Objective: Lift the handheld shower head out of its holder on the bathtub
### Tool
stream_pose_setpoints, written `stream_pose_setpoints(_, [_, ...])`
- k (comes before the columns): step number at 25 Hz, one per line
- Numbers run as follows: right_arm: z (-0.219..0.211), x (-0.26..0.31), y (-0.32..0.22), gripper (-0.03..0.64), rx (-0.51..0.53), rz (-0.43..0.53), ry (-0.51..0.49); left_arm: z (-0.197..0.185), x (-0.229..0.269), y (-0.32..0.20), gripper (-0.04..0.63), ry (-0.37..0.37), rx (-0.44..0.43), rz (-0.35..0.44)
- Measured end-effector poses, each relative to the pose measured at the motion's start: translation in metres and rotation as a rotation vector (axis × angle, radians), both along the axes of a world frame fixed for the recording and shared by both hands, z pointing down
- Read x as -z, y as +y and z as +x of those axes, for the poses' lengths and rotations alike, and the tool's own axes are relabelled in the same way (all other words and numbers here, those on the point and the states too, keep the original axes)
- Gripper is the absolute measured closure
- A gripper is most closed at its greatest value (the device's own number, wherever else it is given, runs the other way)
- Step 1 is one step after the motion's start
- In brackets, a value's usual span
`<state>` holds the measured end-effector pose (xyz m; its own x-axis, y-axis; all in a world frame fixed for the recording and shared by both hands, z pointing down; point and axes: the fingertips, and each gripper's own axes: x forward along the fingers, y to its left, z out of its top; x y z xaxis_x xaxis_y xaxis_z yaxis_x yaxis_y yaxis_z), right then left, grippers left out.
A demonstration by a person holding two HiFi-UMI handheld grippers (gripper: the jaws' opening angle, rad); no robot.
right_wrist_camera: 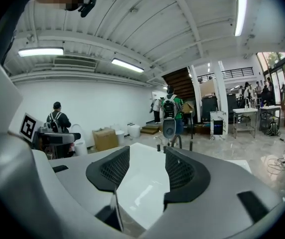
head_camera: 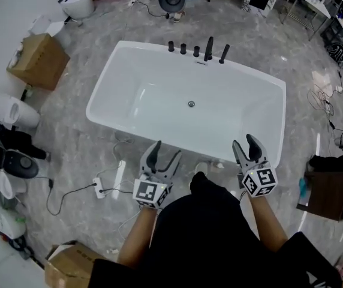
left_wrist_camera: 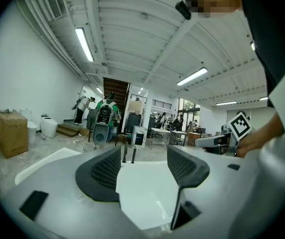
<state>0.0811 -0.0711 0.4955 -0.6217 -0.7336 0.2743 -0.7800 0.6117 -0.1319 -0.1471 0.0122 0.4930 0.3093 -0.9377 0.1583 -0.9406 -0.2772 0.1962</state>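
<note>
A white bathtub [head_camera: 129, 110] fills the middle of the head view. A row of black fittings stands on its far rim: three short knobs, a taller spout [head_camera: 208, 48], and at the right end the slim handheld shower head [head_camera: 224, 53], upright in its holder. My left gripper [head_camera: 164, 153] and right gripper [head_camera: 246, 147] hover over the tub's near rim, far from the fittings. Both are open and empty. The fittings [left_wrist_camera: 128, 154] show small between the jaws of the left gripper [left_wrist_camera: 142, 166]. The right gripper [right_wrist_camera: 145, 171] faces the fittings [right_wrist_camera: 172, 143] too.
A cardboard box [head_camera: 38, 60] and white toilets [head_camera: 78, 3] stand left of the tub. A power strip with cables [head_camera: 99, 189] lies on the floor by the near left corner. A dark side table [head_camera: 330, 194] stands at the right. People stand far back [right_wrist_camera: 57, 116].
</note>
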Motion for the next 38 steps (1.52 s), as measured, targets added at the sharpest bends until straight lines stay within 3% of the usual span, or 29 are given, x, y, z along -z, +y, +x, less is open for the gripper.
stream_pose_setpoints(6, [0.041,-0.035,-0.037,0.416,-0.055,-0.055,0.016,0.028,-0.023,-0.052,0.325,-0.017,-0.055,-0.059])
stream_pose_setpoints(14, [0.063,-0.039,-0.091,0.415,-0.057,-0.067,-0.009,0.061,-0.022,-0.112,0.326,-0.021,-0.117,-0.087])
stream_pose_setpoints(20, [0.083,-0.038,-0.139,0.415,-0.079,-0.08,-0.037,0.078,-0.016,-0.156,0.325,-0.017,-0.117,-0.074])
stream_pose_setpoints(38, [0.045,-0.06,-0.255,0.416,-0.149,-0.129,0.003,0.058,-0.021,-0.251,0.325,0.04,-0.229,-0.068])
